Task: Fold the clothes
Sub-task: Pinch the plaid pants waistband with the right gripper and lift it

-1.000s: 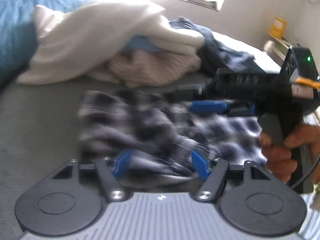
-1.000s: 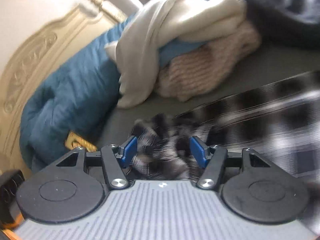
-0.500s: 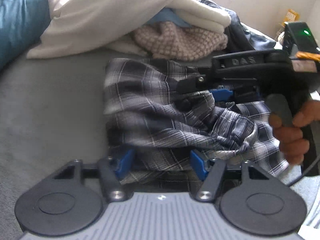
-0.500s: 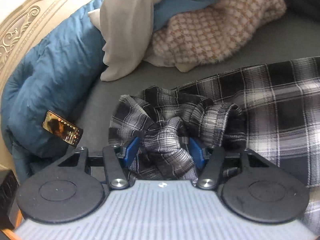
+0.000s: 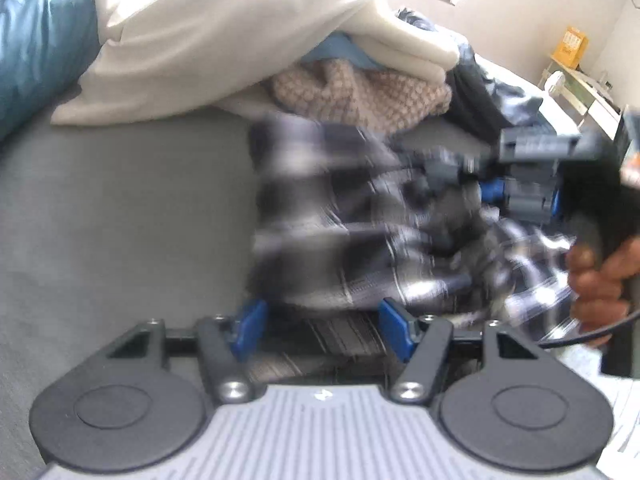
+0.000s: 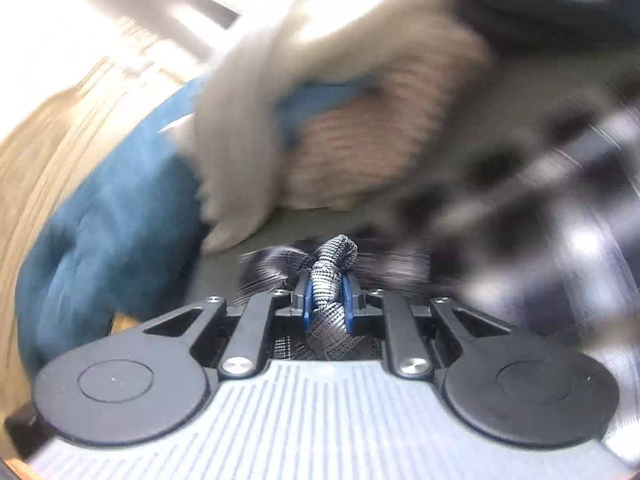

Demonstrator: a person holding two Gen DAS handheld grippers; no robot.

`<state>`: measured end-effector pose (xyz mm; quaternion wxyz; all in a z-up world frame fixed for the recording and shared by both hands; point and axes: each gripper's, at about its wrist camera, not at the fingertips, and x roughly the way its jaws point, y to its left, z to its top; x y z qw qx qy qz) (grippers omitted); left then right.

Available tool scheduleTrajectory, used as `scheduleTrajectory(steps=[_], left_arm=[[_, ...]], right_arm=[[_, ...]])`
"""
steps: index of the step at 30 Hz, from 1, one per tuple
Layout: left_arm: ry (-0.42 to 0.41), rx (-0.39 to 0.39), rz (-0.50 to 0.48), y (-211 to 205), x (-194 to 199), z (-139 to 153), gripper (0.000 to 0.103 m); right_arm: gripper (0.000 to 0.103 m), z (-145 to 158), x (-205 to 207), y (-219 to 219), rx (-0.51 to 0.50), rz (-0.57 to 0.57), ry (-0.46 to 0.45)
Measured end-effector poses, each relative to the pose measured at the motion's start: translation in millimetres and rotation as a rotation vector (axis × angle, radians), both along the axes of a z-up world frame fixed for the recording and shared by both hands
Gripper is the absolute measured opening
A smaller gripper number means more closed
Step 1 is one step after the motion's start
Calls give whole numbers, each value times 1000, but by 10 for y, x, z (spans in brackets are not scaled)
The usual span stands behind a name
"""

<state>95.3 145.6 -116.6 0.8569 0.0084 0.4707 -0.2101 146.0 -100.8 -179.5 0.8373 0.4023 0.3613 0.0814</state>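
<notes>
A black-and-white plaid shirt (image 5: pixel 340 216) lies rumpled on the grey bed sheet (image 5: pixel 120 208), blurred by motion. My left gripper (image 5: pixel 322 330) stands open at the shirt's near edge, with plaid cloth lying between its blue pads. My right gripper (image 6: pixel 327 300) is shut on a bunched fold of the plaid shirt (image 6: pixel 334 264). In the left wrist view the right gripper (image 5: pixel 486 190) reaches in from the right, held by a person's hand (image 5: pixel 600 276), its tips buried in the shirt.
Behind the shirt is a pile of clothes: a cream garment (image 5: pixel 240 36), a pink knit sweater (image 5: pixel 360 92) and dark clothing (image 5: pixel 488 96). A blue duvet (image 6: pixel 104 216) lies at the left. A yellow box (image 5: pixel 570 42) sits on a shelf at far right.
My right gripper has shut on a fold of the plaid shirt and is moving fast with it. The shirt has shifted right in the left wrist view. The left gripper stays open.
</notes>
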Motion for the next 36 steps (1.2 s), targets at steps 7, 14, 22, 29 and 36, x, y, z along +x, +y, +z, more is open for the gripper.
scheduleTrajectory(steps=[7,14,22,29,36], left_arm=[[-57,5,53,-118,231,111,66],[-34,184,71,-480,440,-231,67],[-1,193,93,-487,450,-301,67],[23,190,115,-464,471,-357,69],[17,177,125,-454,448,-403,71]], right_arm=[[13,-86,-96,-188,60,-105,-25],[32,-132,-32,-310,-17,-37,46],[51,-296,-67,-480,39,81,111],[51,-386,54,-463,62,216,160],[50,-421,160,-412,86,323,187]])
